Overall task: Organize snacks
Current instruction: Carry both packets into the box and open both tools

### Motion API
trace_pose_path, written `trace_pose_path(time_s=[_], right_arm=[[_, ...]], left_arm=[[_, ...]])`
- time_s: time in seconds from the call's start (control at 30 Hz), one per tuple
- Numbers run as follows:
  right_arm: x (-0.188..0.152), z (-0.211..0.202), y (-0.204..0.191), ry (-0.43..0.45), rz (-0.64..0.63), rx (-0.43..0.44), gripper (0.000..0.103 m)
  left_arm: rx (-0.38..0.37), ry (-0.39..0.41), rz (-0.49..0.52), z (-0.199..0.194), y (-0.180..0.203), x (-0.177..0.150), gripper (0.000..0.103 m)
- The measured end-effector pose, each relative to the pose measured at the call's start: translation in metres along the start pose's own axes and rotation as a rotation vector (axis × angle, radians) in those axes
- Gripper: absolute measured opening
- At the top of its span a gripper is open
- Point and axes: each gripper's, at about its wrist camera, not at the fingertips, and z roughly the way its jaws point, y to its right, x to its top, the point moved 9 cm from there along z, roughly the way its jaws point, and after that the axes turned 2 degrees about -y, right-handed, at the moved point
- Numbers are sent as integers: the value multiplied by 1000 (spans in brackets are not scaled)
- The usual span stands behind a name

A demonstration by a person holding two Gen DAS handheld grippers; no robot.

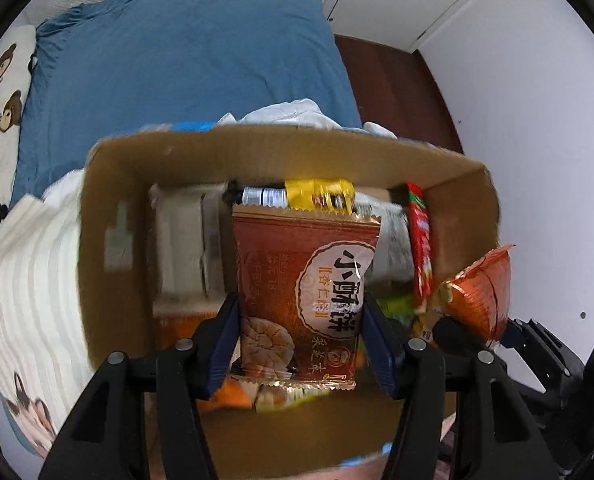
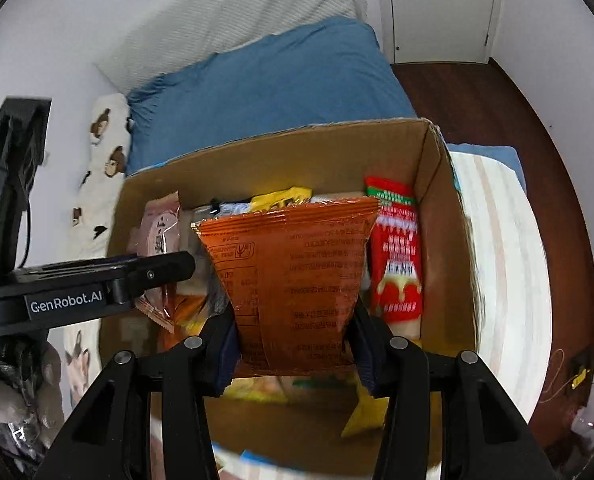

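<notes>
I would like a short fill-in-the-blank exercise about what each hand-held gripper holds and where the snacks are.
1. The left hand-held gripper holds a brown packet showing a round ____.
2. The right hand-held gripper holds an ____ bag.
3. Both are held above a ____ box.
4. The red packet leans by the box's ____ wall.

Missing words: pastry; orange; cardboard; right
</notes>
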Motion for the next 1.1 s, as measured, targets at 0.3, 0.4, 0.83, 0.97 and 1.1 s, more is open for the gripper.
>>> trace_pose_path(time_s=[0.3,0.4,0.83,0.97,1.1], right_arm=[[16,53,9,-123,-1,-87,101],[14,58,11,-127,-4,-96,101],[-7,27,17,-51,-2,-122,101],[-16,16,18,-14,-5,-134,101],[-30,0,16,29,-9,-134,101]], left_arm=[[17,-90,-44,36,-12,22,94],[39,-73,-20,33,-14,22,95],[82,52,-10,2,-19,6,96],[119,109,3,-10,-24,-10,96],[134,170,7,-27,-27,-29,96]])
